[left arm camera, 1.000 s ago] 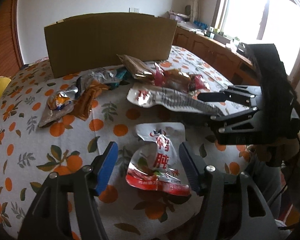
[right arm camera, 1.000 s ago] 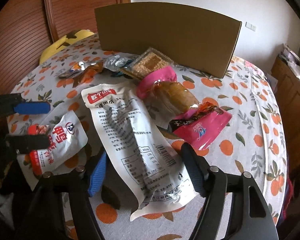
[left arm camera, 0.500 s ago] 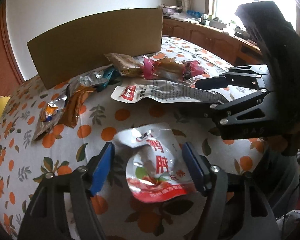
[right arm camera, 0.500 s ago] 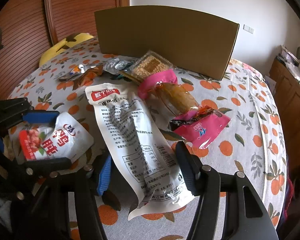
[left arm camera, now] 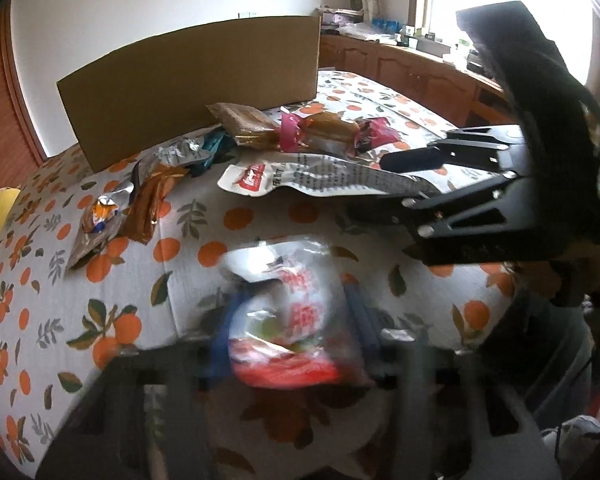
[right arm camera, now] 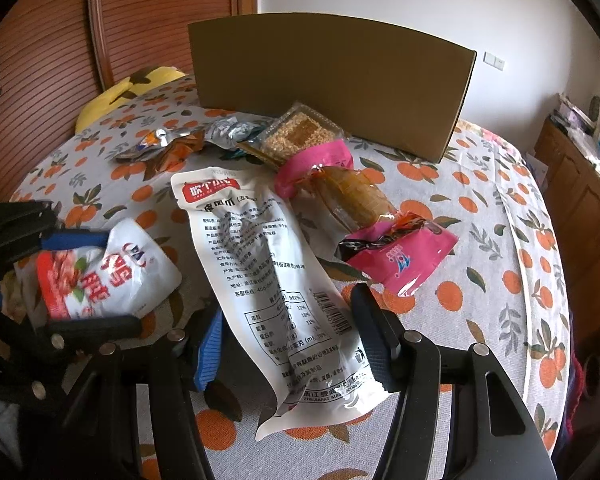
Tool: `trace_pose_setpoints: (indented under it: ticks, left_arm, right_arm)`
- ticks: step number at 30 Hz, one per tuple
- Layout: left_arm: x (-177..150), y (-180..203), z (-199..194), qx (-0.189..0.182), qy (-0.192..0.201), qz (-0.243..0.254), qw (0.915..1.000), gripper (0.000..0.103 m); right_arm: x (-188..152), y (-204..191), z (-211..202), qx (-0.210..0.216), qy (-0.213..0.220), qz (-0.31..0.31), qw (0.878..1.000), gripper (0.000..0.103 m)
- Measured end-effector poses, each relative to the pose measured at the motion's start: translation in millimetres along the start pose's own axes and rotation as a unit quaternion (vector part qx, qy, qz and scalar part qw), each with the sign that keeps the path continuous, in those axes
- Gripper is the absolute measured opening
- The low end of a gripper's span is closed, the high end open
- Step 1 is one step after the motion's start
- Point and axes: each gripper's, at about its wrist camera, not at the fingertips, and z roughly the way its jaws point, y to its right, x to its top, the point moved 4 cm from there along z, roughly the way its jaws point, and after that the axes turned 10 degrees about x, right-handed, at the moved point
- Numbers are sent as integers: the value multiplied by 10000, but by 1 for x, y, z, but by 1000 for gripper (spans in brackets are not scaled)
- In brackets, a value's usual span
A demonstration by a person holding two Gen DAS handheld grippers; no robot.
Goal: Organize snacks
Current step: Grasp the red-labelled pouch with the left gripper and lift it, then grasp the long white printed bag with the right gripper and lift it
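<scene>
Cardboard box (right arm camera: 332, 84) stands beyond both tongs; left tongs (left arm camera: 292, 328) closing on red-white pouch (left arm camera: 288, 312); right tongs (right arm camera: 288, 344) half-open astride long white packet (right arm camera: 268, 272).

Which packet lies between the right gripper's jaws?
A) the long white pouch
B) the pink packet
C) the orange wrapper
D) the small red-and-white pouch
A: the long white pouch runs down between the right gripper's jaws; the small red-and-white pouch sits in the left gripper.
</scene>
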Motion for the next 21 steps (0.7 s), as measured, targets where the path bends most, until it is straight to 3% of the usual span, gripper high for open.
trace_pose_setpoints:
  ticks: [2,9,21]
  left_arm:
    - [-1,-4,-5,29,68,-86,9999,32]
    - [-1,-11,-16,62,168,-144,9997,26]
    - [4,-26,-36,180,539,-341,9978,23]
  right_arm:
    - [0,0,0,-1,1,2,10000,60]
    - [0,0,0,-1,0,7,10000,60]
    - [0,0,0,5,-3,20,10000,60]
